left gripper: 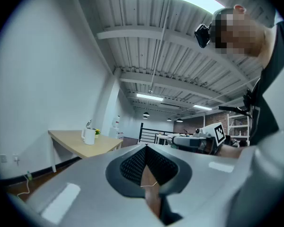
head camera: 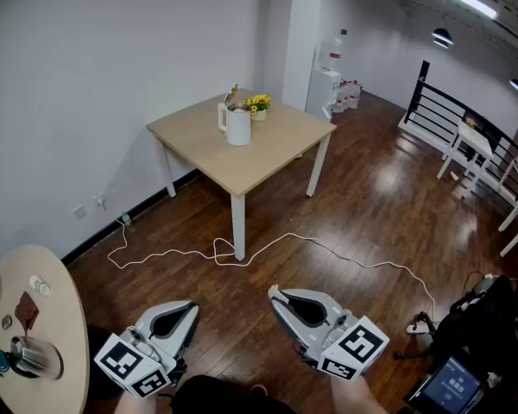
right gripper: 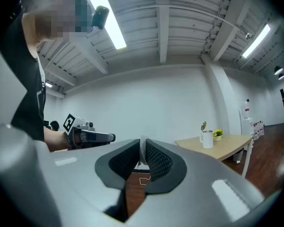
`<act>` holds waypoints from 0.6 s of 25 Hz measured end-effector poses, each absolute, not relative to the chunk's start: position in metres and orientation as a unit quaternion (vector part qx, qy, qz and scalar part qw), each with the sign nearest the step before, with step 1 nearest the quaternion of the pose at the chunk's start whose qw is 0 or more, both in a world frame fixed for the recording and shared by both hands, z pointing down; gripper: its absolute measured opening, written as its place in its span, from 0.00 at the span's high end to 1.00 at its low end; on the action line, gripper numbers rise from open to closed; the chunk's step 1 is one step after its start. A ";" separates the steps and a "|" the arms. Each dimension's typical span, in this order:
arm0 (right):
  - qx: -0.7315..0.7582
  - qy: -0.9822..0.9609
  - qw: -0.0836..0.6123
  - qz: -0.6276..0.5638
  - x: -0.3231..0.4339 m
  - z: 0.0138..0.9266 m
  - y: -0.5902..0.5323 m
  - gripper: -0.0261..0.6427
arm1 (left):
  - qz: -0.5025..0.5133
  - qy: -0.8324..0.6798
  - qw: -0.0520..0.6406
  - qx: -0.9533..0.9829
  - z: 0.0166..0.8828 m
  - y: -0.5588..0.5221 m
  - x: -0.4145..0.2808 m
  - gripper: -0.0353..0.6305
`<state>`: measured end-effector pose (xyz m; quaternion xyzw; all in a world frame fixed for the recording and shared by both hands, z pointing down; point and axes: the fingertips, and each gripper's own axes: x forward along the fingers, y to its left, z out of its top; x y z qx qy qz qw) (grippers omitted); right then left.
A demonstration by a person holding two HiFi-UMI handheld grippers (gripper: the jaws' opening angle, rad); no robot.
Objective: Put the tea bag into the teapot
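The left gripper (left gripper: pixel 146 148) has its jaws pressed together at the tips, with only bare floor showing in the wedge below them. The right gripper (right gripper: pixel 142 144) is likewise drawn closed. A thin pale sliver sits at its seam, too slight to tell from the wall behind. Both hang low in front of the person, well apart from the 2 tables.

What I take for the tea bag (head camera: pixel 26 310), a small dark brown packet, lies flat on the round table (head camera: pixel 67 313) at far left, near the steel teapot (head camera: pixel 30 358). It should be very light, limp and easily torn, so a gentle pinch at 1 upper corner, or on a tag if there is 1, seems best.

Any string or tag is too small to see, the teapot's lid and opening are unclear, and the frame edge cuts off the round table. A white jug (head camera: pixel 236 123) on the square table (head camera: pixel 272 158) could be the intended pot instead.
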<state>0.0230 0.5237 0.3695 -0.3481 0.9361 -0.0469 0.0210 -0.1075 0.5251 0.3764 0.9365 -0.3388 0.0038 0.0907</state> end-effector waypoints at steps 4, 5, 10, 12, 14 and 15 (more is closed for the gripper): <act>-0.352 0.935 0.021 -0.050 0.027 0.374 0.501 0.90 | 0.008 -0.348 0.098 0.932 0.386 0.505 -0.109 0.94; -0.355 0.933 0.023 -0.049 0.028 0.374 0.494 0.90 | 0.006 -0.348 0.103 0.932 0.389 0.499 -0.109 0.94; -0.373 0.926 0.018 -0.051 0.035 0.379 0.446 0.90 | -0.014 -0.331 0.102 0.938 0.390 0.452 -0.108 0.94; -0.379 0.924 0.012 -0.053 0.030 0.381 0.422 0.90 | -0.011 -0.325 0.101 0.940 0.391 0.427 -0.112 0.94; -0.381 0.923 0.009 -0.053 0.024 0.379 0.394 0.90 | -0.012 -0.324 0.105 0.940 0.392 0.399 -0.118 0.94; -0.382 0.923 0.008 -0.052 0.020 0.377 0.380 0.90 | -0.014 -0.322 0.108 0.940 0.393 0.386 -0.122 0.94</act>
